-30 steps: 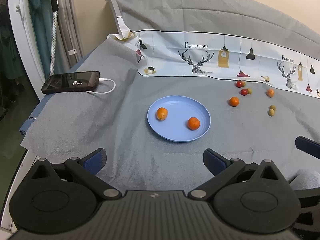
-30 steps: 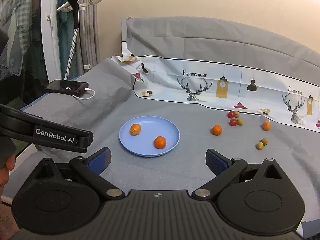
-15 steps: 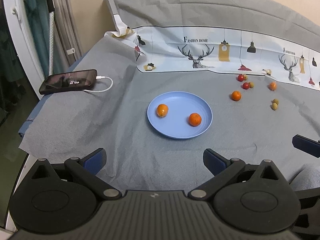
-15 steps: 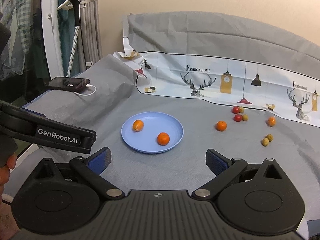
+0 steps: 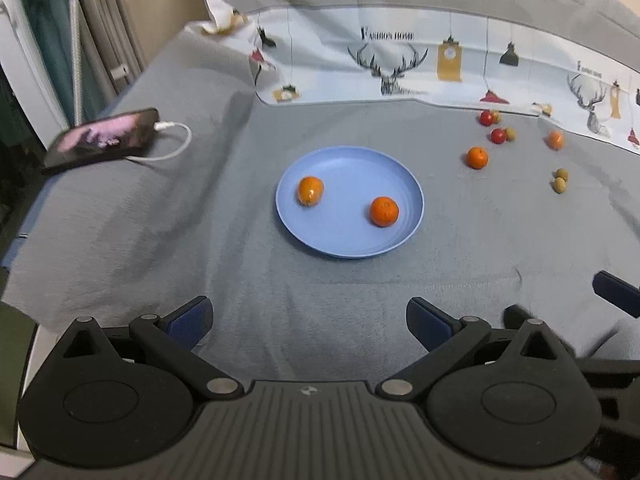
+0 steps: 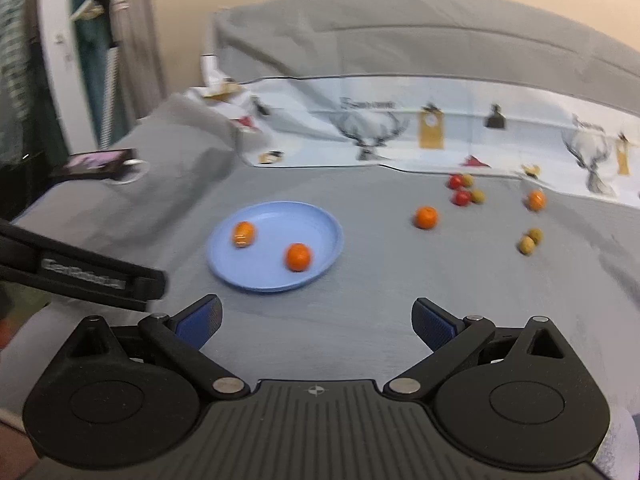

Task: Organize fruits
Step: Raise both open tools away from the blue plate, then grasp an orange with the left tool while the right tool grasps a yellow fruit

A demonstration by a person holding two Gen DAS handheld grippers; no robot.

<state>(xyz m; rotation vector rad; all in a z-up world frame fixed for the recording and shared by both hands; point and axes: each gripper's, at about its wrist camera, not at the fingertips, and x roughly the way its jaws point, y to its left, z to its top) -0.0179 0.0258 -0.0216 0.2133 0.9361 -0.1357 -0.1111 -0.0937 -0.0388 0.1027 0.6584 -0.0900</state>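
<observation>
Looking past my left gripper, jaws spread wide and empty, I see the blue plate at twelve o'clock holding two oranges. My right gripper, equally wide and level, has a loose orange at one o'clock. Motion blur smears the right view's small fruits.

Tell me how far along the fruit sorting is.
Done: two oranges sit on the blue plate. In hand: nothing; the left hand-held gripper and right hand-held gripper are open and empty. Left: two oranges, red fruits and small greenish ones on the cloth.
</observation>
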